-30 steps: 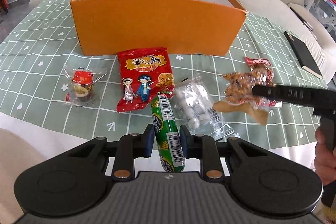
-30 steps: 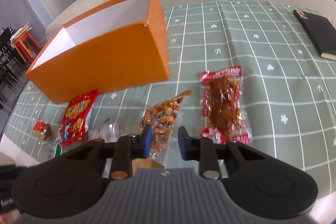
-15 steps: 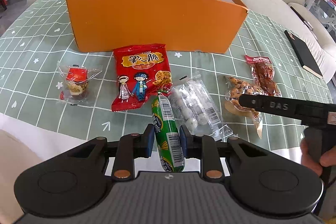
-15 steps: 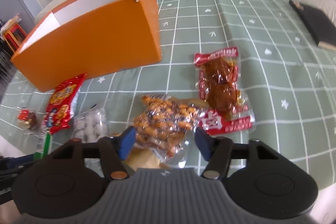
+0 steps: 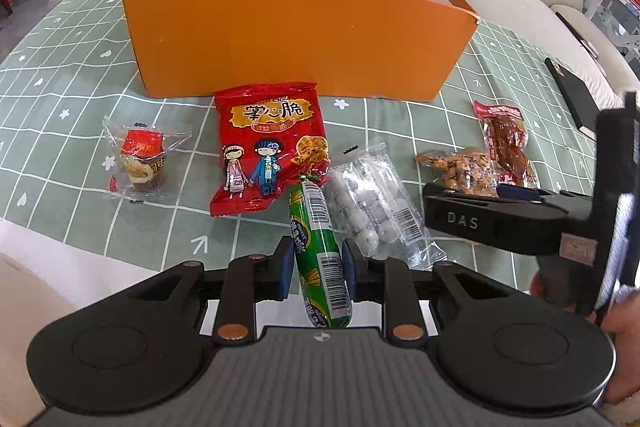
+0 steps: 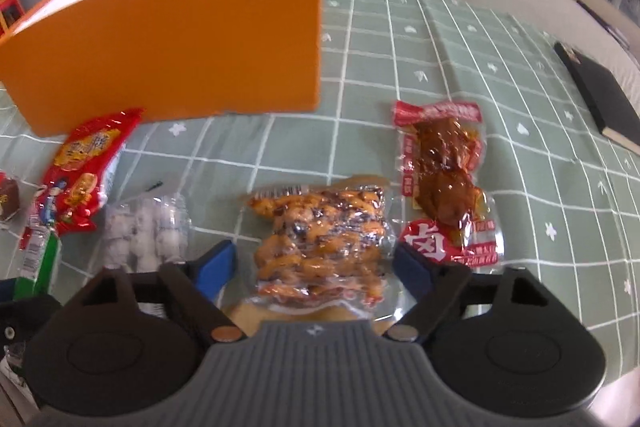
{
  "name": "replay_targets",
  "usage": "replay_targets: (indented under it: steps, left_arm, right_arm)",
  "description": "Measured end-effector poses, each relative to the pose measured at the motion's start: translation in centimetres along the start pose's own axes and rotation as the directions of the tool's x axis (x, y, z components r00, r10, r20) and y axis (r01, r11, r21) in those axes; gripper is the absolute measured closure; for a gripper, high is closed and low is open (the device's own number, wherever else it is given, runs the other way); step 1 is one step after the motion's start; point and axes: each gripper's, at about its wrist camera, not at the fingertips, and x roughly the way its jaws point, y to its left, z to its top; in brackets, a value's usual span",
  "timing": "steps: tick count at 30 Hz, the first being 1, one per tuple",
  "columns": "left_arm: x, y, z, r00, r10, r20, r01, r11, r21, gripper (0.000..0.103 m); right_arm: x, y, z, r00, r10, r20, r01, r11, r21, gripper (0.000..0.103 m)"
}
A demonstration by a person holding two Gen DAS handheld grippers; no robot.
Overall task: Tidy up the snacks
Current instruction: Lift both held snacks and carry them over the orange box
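On the green checked cloth [image 5: 60,75], before the orange box [image 5: 296,39], the snacks lay in a row. Farthest left sat a clear-wrapped cake [image 5: 142,159] with a red label whose writing was too small to read. Next came the red bag [image 5: 268,151], printed with gold Chinese characters, 掌心脆, above two cartoon children. The left gripper [image 5: 313,265] pinched the green sausage [image 5: 318,251] near its lower half, pads pressed on both sides; barcodes ran along its wrapper, and its tip touched the red bag's corner. Just beside it lay a clear pack of white balls [image 5: 374,203], also barcoded. Then the peanut pack [image 6: 324,239] lay between the right gripper's [image 6: 314,263] fingers, which were spreading apart and not pressing it. That gripper's body read "DAS" in the left view. Touching the peanuts' right edge was the meat pack [image 6: 444,179], with a large white 卤 on red. A black notebook [image 6: 600,99] lay far right.
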Motion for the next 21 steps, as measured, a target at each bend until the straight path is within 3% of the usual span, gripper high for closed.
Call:
replay_targets:
  steps: [10, 21]
  left_arm:
    - [-0.6, 0.0, 0.1, 1.000, -0.007, 0.020, 0.007, 1.000, -0.007, 0.075]
    - [-3.4, -0.1, 1.9, 0.994, -0.027, 0.108, 0.027, 1.000, 0.004, 0.075]
  right_arm:
    - [-1.3, -1.0, -0.3, 0.999, 0.046, 0.016, -0.046, 0.999, 0.002, 0.038]
    - [-7.4, -1.2, 1.4, 0.983, 0.122, 0.141, -0.125, 0.992, 0.013, 0.038]
